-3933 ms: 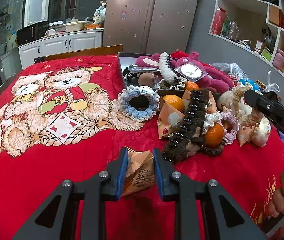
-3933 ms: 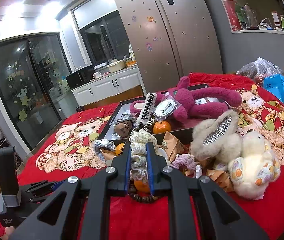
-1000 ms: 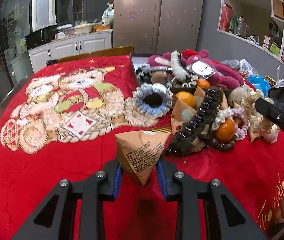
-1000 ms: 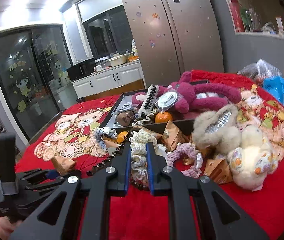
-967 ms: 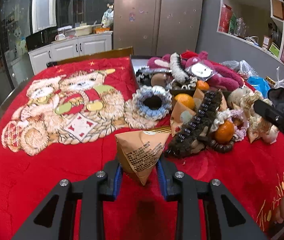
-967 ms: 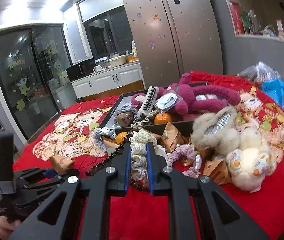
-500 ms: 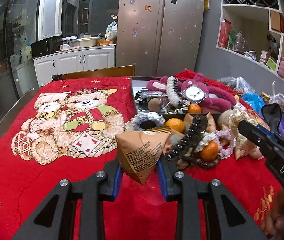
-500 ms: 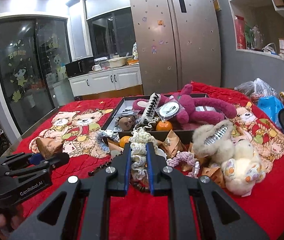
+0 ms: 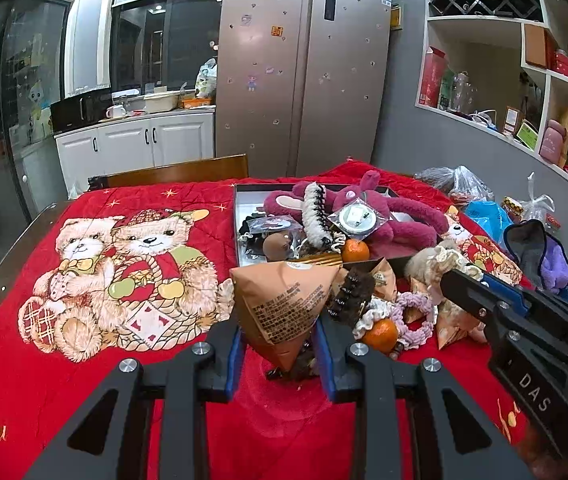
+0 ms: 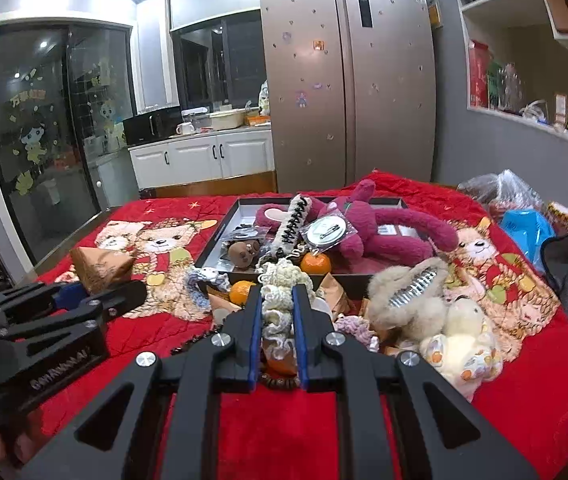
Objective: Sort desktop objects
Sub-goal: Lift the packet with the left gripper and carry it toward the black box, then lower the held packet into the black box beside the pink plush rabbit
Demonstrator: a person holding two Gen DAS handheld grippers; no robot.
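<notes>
Through my left wrist view, my left claw (image 9: 278, 354) is clamped on the orange pyramid snack packet (image 9: 286, 304), which now hangs clear of the red bear-print cloth (image 9: 84, 380) on the worktop instead of resting on it as it did a few seconds ago; I judge the pick done and the carry toward the black tray (image 9: 237, 216) begun. The packet's long axis runs roughly up and down, its narrow tip pointing down between my pads and its broad sealed edge on top, tilted a little to the right. Through my right wrist view, my right claw (image 10: 278, 334) is clamped on a cream crocheted scrunchie (image 10: 280, 292), lifted above the pile of mandarins (image 10: 315, 264), hair clips and plush toys just in front of the tray (image 10: 220, 240). The scrunchie stands squeezed into a tall strip, long axis pointing away from me toward the tray. My left claw (image 10: 96, 294) shows at the left edge, holding the packet (image 10: 100, 264) above the bears.
</notes>
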